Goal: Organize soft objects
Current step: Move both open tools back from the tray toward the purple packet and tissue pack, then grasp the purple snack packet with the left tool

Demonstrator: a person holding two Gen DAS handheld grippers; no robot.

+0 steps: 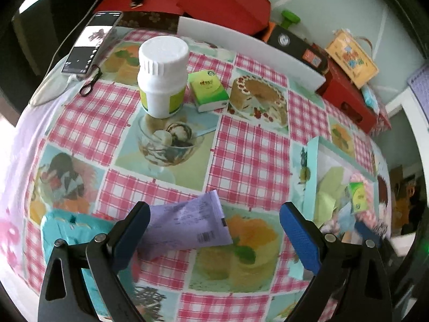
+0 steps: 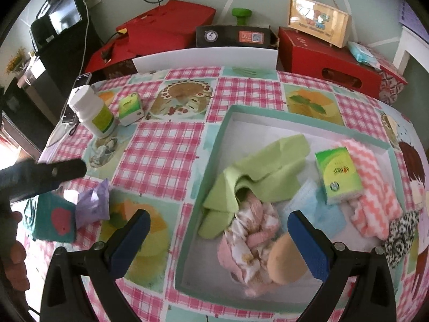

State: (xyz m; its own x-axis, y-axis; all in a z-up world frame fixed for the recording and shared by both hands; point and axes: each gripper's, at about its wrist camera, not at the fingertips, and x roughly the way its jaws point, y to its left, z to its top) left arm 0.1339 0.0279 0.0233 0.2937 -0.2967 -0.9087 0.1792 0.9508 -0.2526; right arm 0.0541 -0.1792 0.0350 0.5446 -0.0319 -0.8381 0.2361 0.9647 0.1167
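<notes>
The left gripper point(image 1: 214, 230) hung with its blue-padded fingers spread wide apart and nothing between them, low in the left wrist view over the checked tablecloth point(image 1: 249, 155). A purple soft packet point(image 1: 187, 222) lay just beyond the left finger, its near end hidden behind that finger, and a teal pouch point(image 1: 72, 225) sat at the lower left beside it. Farther up the frame stood a white bottle point(image 1: 162, 77) with a small green tissue pack point(image 1: 209, 91) just to its right, and a phone point(image 1: 91, 45) lay at the upper left. The right gripper point(image 2: 218, 238) was likewise open and empty, hovering at the bottom of the right wrist view over the near part of a shallow teal-rimmed box point(image 2: 211, 161). Inside the box lay a green cloth point(image 2: 257, 171), a pink patterned cloth point(image 2: 249, 238) below it, a tan rounded soft item point(image 2: 284, 260) just beside the right finger, a light blue face mask point(image 2: 313, 201), a second green tissue pack point(image 2: 339, 174) and a pink wavy-striped towel point(image 2: 372, 187) at the right. A black-and-white patterned fabric point(image 2: 399, 238) hung over the box's right edge. Red boxes point(image 2: 321, 59) lined the far edge of the table.
</notes>
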